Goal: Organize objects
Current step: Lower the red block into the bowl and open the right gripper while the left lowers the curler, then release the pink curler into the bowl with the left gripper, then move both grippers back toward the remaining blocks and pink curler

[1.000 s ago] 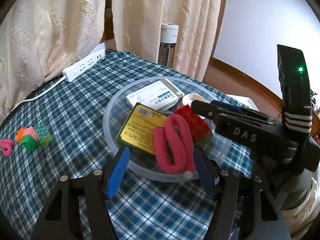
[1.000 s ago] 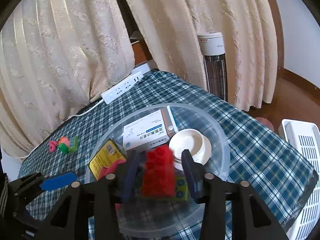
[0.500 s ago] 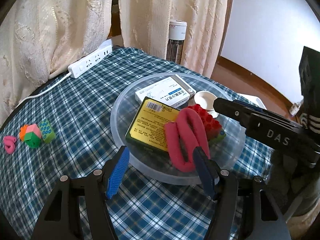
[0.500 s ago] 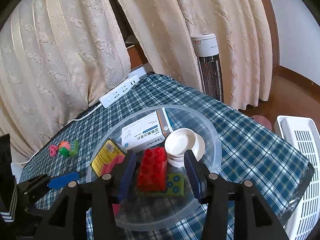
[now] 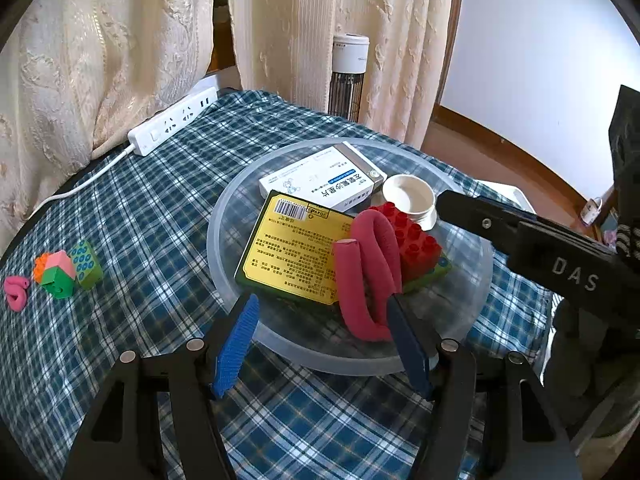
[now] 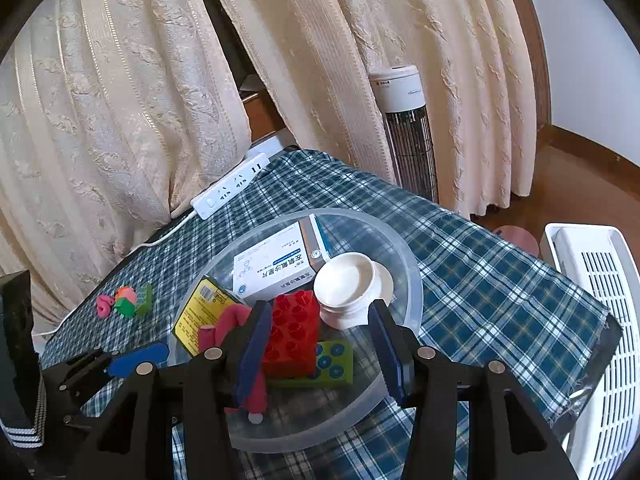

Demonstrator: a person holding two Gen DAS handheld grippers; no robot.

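A round translucent tray [image 5: 224, 264] rests on a table covered in blue plaid cloth [image 5: 152, 216]. Inside it lie a white medicine box [image 5: 320, 180], a yellow-labelled flat box [image 5: 292, 248], a white jar lid [image 6: 348, 280], a red building brick [image 6: 294, 332] stacked on a green studded brick [image 6: 334, 364], and a pink foam curler [image 5: 364, 272] draped across the yellow box and the red brick. The right tool [image 6: 320, 348] hovers over the tray's near side; its jaws have just been opening and now stand apart, the red brick between them but free of both pads. The left tool [image 5: 320, 344] sits at the tray's near rim, jaws half spread and gripping nothing. Well to the left of the tray, on the cloth, a small cluster remains: a pink curled piece [image 5: 16, 288], an orange-pink-green block cluster [image 5: 56, 272] and a green studded block [image 5: 86, 264]. A white power strip [image 5: 172, 120] lies at the table's far edge beside cream curtains [image 5: 100, 60]; a tower heater [image 5: 350, 76] stands behind.
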